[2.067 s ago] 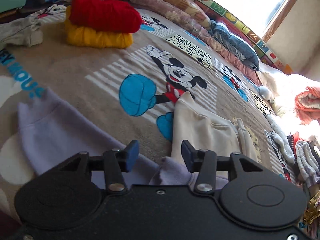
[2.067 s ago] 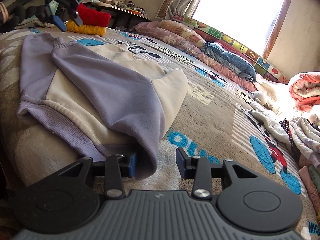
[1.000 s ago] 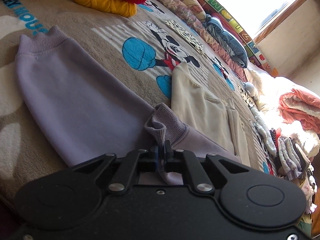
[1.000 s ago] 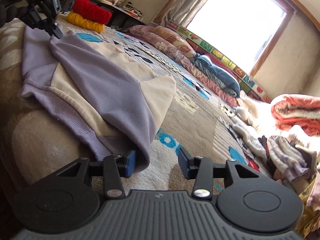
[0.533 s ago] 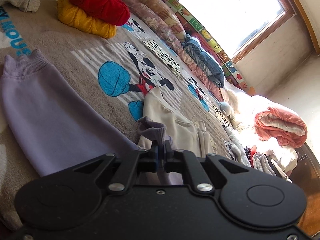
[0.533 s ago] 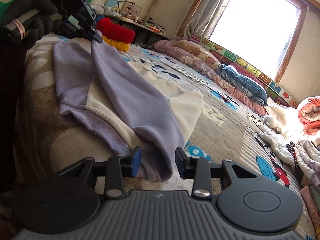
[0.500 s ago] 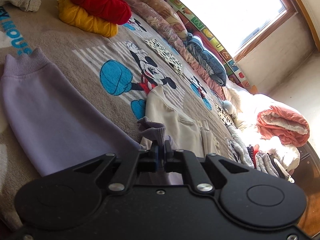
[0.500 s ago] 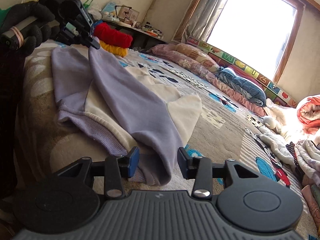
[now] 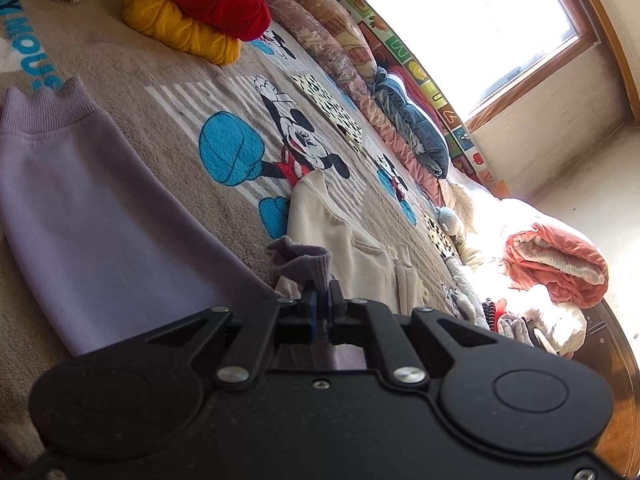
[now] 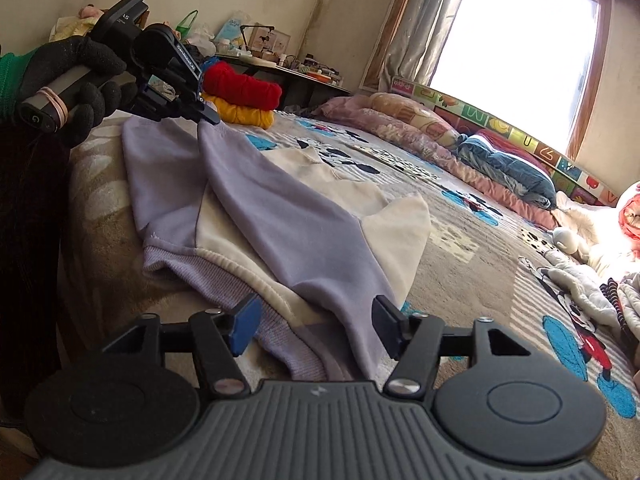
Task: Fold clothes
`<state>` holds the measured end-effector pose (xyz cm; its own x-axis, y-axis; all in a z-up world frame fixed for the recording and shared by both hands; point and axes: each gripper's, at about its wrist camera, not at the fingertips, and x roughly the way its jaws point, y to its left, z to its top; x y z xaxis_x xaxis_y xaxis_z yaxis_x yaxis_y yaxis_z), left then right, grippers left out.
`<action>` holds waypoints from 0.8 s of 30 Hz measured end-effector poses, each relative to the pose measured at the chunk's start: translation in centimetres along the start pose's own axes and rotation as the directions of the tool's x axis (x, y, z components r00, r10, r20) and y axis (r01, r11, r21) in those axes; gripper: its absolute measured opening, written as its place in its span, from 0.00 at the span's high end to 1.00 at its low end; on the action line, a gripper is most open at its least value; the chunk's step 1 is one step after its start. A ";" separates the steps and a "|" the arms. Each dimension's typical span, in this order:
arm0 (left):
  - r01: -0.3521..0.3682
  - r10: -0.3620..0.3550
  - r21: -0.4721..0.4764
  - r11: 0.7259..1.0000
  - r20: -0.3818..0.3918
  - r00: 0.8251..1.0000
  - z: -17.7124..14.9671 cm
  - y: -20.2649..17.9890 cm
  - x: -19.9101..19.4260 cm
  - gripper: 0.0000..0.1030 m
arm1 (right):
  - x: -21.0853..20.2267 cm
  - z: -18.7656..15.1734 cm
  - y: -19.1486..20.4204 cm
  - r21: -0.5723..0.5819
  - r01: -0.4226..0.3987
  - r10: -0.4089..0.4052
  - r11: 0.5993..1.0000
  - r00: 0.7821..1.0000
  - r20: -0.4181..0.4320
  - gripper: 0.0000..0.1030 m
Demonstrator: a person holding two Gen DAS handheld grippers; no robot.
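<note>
A lilac and cream sweatshirt [image 10: 280, 216] lies on the Mickey Mouse blanket [image 10: 472, 248]. My left gripper [image 9: 320, 314] is shut on the ribbed lilac cuff [image 9: 308, 258] of one sleeve. In the right wrist view a gloved hand [image 10: 76, 76] holds that left gripper [image 10: 208, 117] raised, and the sleeve runs taut from it across the cream body. My right gripper [image 10: 316, 324] is low at the sleeve's shoulder end. Its jaws are opening; the lilac fold and ribbed hem [image 10: 224, 280] lie between them, unpressed. The other sleeve [image 9: 92, 208] lies flat.
A red bundle on a yellow one [image 9: 192, 4] stands at the bed's far end. Pillows and a blue garment [image 10: 508, 168] line the window side. An orange blanket [image 9: 556, 264] and loose clothes [image 10: 580, 284] sit at the right.
The right jaws have spread wider around the shoulder fold. The left gripper, still shut on the cuff, has lifted it off the bed, drawing the sleeve taut.
</note>
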<state>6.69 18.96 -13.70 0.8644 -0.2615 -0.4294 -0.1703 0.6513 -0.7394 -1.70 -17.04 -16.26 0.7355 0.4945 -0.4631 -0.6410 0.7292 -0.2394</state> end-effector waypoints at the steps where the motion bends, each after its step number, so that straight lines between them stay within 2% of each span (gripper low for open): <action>1: 0.011 -0.011 -0.013 1.000 0.001 1.000 0.2 0.0 0.1 0.98 | 0.6 -0.1 -0.2 0.019 -0.031 0.031 0.999 0.999 -0.026 0.30; 3: 0.046 -0.045 -0.060 0.997 0.003 0.999 0.8 0.0 0.2 0.98 | 1.5 -0.5 -0.8 0.079 -0.099 0.105 0.992 0.991 -0.080 0.32; 5: 0.073 -0.073 -0.089 0.993 0.003 0.997 1.5 -0.3 0.4 0.98 | 1.2 -0.3 -0.9 0.071 -0.117 0.123 0.991 0.988 -0.094 0.34; 6: 0.083 -0.083 -0.094 0.992 0.001 0.997 1.8 -0.6 0.5 0.98 | 1.0 -0.2 -0.8 0.065 -0.117 0.123 0.991 0.988 -0.090 0.36; 11: 0.133 -0.134 -0.078 0.988 -0.004 0.991 2.8 -2.9 0.5 0.98 | -0.1 0.6 -1.0 0.067 -0.111 0.113 0.992 0.993 -0.030 0.36; 15: 0.151 -0.153 -0.060 0.987 -0.024 0.988 3.0 -4.7 0.9 0.98 | 1.0 1.3 -1.8 0.127 -0.121 0.119 0.985 0.993 0.024 0.27; 19: 0.162 -0.165 -0.046 0.986 -0.051 0.985 2.7 -6.6 1.9 0.98 | 3.3 1.1 -2.4 0.189 -0.166 0.175 0.968 0.984 -0.028 0.27; 24: 0.206 -0.211 -0.061 0.977 -0.090 0.973 2.9 -9.4 4.4 0.98 | 3.1 1.1 -2.8 0.216 -0.159 0.161 0.963 0.987 0.009 0.25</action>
<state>13.42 13.75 -7.12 0.8349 -0.4559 -0.3084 -0.0167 0.5391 -0.8421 2.60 -17.02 -16.12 0.6244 0.6097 -0.4883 -0.6874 0.7258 0.0274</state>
